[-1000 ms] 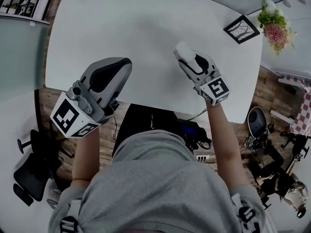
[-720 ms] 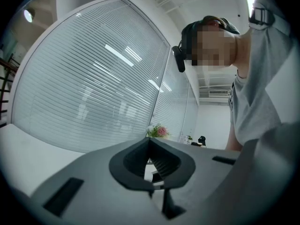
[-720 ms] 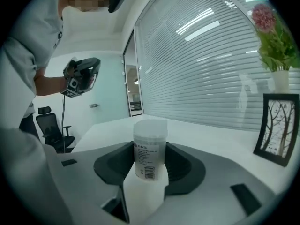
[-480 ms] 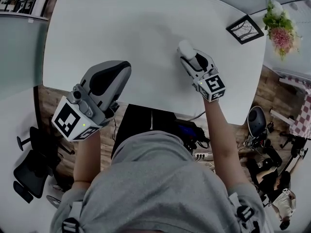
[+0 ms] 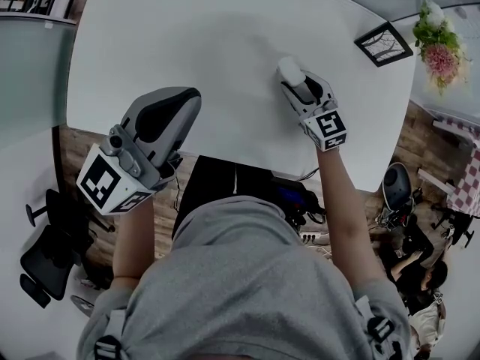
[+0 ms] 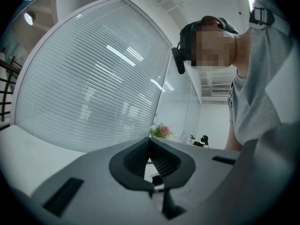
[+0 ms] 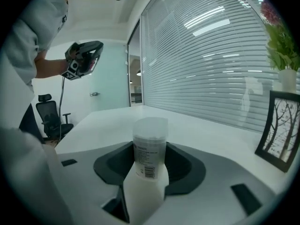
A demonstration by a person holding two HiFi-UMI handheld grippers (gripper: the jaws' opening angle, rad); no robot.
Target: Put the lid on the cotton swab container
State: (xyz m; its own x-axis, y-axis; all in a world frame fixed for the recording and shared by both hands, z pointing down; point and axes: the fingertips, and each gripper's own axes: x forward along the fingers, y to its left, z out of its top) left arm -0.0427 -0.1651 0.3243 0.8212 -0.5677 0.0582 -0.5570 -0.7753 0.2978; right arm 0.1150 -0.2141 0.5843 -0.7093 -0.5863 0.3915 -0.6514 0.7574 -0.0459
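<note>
We look down on a white worktop (image 5: 187, 36) from above a person's grey-shirted shoulders. The left tongs (image 5: 182, 97) hang over the near left edge of the worktop, angled upward. Their two jaws are pressed together with nothing between them. The right tongs (image 5: 294, 79) reach in over the near edge toward the right side of the worktop and pinch the cotton swab container (image 5: 290, 70) between their jaws. In the right gripper view the container is a small clear cylinder with a printed label. It stands upright between the jaws with its frosted lid (image 7: 150, 125) seated on top. We cannot tell whether its base touches the worktop. At the far right corner stands a black picture frame (image 5: 383, 43), with pink and white flowers (image 5: 439, 45) just beyond it.
</note>
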